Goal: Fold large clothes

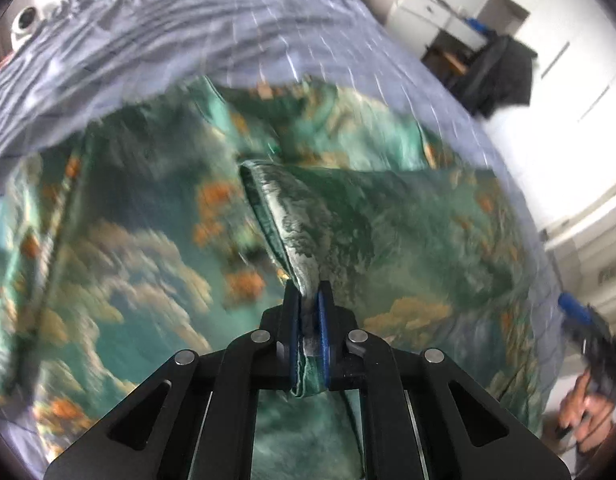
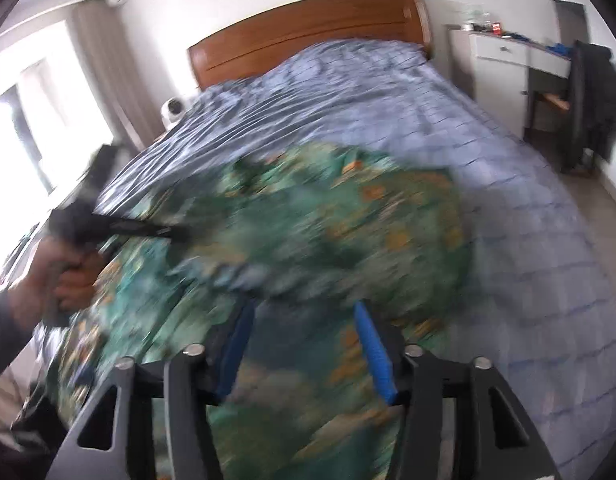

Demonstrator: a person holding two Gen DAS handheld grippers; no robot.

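The green printed garment (image 1: pixel 156 216) is lying spread over the bed (image 1: pixel 156 40), on its blue-grey cover, filling most of the near half of the mattress in both wrist views. The left gripper (image 1: pixel 308 300) is clamping a narrow fold of that cloth: its jaws are standing almost together, with a hemmed edge squeezed between the blue pads (image 1: pixel 323 336), and from the pinch a ridge of fabric is running away up the picture toward the middle of the garment. That ridge is the line the coming move looks to depend on, since it is pointing straight ahead of the left jaws toward the headboard end, so carrying this edge forward or across should lay it over the body of the garment.

The right gripper (image 2: pixel 304 320) is hanging above the near part of the cloth with its jaws partly apart and nothing pressed between them (the picture is smeared, but the pads are showing clear of the fabric). The garment is lying directly below and ahead of it. In the right wrist view the left gripper (image 2: pixel 164 232) is reaching in from the left side, held by a hand (image 2: pixel 68 276), so the left one is the only one already gripping cloth. The right one is judged to need a matching edge before any fold can be made.
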